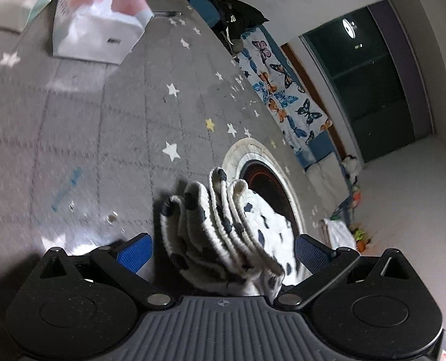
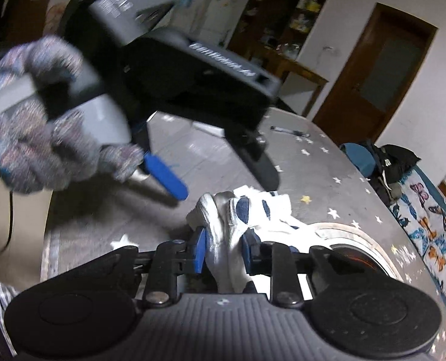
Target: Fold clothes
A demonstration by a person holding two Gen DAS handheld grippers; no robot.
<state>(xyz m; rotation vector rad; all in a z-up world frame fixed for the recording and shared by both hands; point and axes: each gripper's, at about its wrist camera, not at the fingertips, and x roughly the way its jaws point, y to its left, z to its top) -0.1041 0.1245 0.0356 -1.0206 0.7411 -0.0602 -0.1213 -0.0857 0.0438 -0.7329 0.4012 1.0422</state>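
Nearest the lens in the right wrist view, the right gripper (image 2: 224, 248) has its blue fingers (image 2: 199, 249) pinched narrow on a bunched fold of the cloth (image 2: 223, 234), a white knit garment with dark spots. The cloth rises up between the pads and trails forward onto the grey star-print counter (image 2: 328, 162), toward a round mat (image 2: 352, 234). In the left wrist view, the left gripper (image 1: 223, 248) has its fingers (image 1: 134, 251) spread wide, and several stacked ribbed edges of the same cloth (image 1: 223, 210) stand in the gap between them; neither pad appears to press on the fabric, though contact low down is hidden. From the right wrist view the left gripper (image 2: 219, 168) shows as a blurred dark body above the cloth, held by a gloved hand (image 2: 42, 138). A white box (image 1: 99, 27) sits well apart at the far side of the counter. As for progress, the layered edges suggest the cloth is already doubled over more than once, so some folding seems done. Yet it hangs gathered and lifted, not lying flat and squared on the counter. What remains, by this judgement, is to lay it down neatly and settle the layers; whether more folds are wanted cannot be told from these views.
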